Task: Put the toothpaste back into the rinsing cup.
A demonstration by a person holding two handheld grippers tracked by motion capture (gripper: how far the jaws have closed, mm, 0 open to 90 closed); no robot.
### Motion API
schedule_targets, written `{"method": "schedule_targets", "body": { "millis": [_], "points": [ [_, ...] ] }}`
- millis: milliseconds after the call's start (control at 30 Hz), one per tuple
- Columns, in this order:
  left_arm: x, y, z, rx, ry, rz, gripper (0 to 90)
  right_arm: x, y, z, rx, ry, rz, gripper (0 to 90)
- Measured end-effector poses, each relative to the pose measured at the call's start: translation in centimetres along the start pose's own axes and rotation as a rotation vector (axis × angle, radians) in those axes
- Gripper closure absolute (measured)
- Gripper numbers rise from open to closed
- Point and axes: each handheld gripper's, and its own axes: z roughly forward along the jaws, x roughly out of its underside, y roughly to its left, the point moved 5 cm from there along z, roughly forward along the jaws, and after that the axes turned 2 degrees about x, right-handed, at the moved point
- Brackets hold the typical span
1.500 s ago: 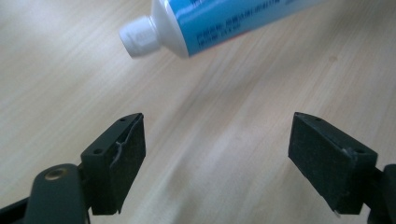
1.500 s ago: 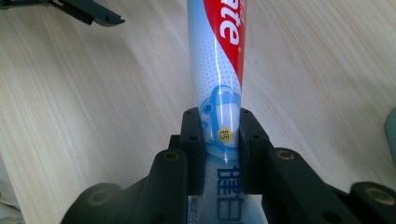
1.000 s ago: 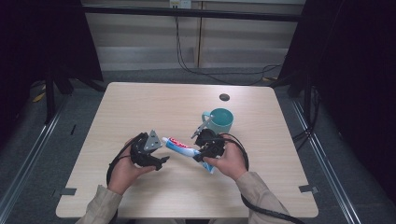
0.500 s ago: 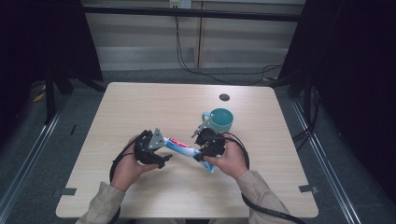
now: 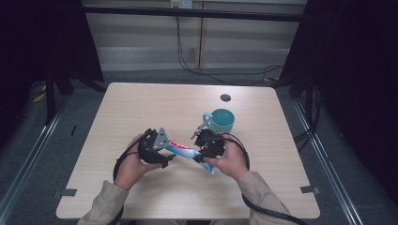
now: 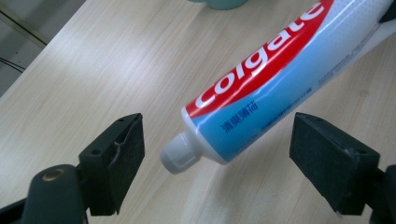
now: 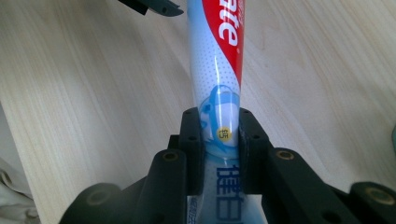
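Note:
A red, white and blue toothpaste tube [image 5: 184, 150] hangs just above the table between both hands. My right gripper [image 5: 202, 152] is shut on its flat tail end; in the right gripper view the tube [image 7: 219, 60] runs away from the clamped pads of that gripper [image 7: 219, 135]. My left gripper [image 5: 168, 157] is open at the other end. In the left gripper view the white cap [image 6: 180, 156] and the tube [image 6: 275, 79] lie between the wide-apart pads [image 6: 119, 158] of that gripper [image 6: 215, 158], touching neither.
A teal mug [image 5: 220, 121] stands upright just behind my right hand. A small dark round hole [image 5: 225, 97] sits in the wooden table [image 5: 141, 103] farther back. Dark curtains and rails flank the table.
My left hand has edged slightly right, toward the tube's cap end. The right hand and the tube have stayed put.

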Motion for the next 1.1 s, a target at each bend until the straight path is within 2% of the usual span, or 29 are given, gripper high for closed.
{"method": "schedule_targets", "body": {
  "millis": [233, 267, 333, 467, 600, 767, 900, 1100],
  "points": [
    [-0.3, -0.2, 0.3, 0.005, -0.003, 0.017, 18.3, -0.1, 0.0, -0.1, -0.006, 0.000, -0.001, 75.6],
    [-0.4, -0.2, 0.3, 0.004, 0.001, 0.035, 18.3, -0.1, 0.0, -0.2, -0.009, -0.003, 0.002, 75.6],
    [-0.4, -0.3, 0.4, 0.005, -0.003, 0.034, 18.5, -0.2, 0.0, -0.3, -0.010, -0.001, 0.001, 75.6],
    [-0.7, -0.7, 0.7, 0.013, -0.004, 0.069, 18.7, -0.2, 0.0, -0.3, -0.011, 0.005, 0.006, 75.5],
    [-0.9, -1.0, 1.0, 0.023, -0.008, 0.081, 18.7, -0.3, 0.0, -0.3, -0.026, -0.012, -0.001, 75.5],
    [-0.9, -1.2, 1.3, 0.013, -0.013, 0.107, 20.0, -0.7, 0.3, -0.5, -0.038, -0.018, -0.001, 75.5],
    [-0.9, -1.1, 1.3, -0.002, -0.016, 0.113, 20.3, -1.1, 0.5, -0.7, -0.037, -0.014, -0.014, 75.5],
    [-0.9, -1.1, 1.3, -0.007, -0.020, 0.122, 22.4, -1.1, 0.4, -0.8, -0.050, -0.024, -0.007, 75.5]
  ]
}}
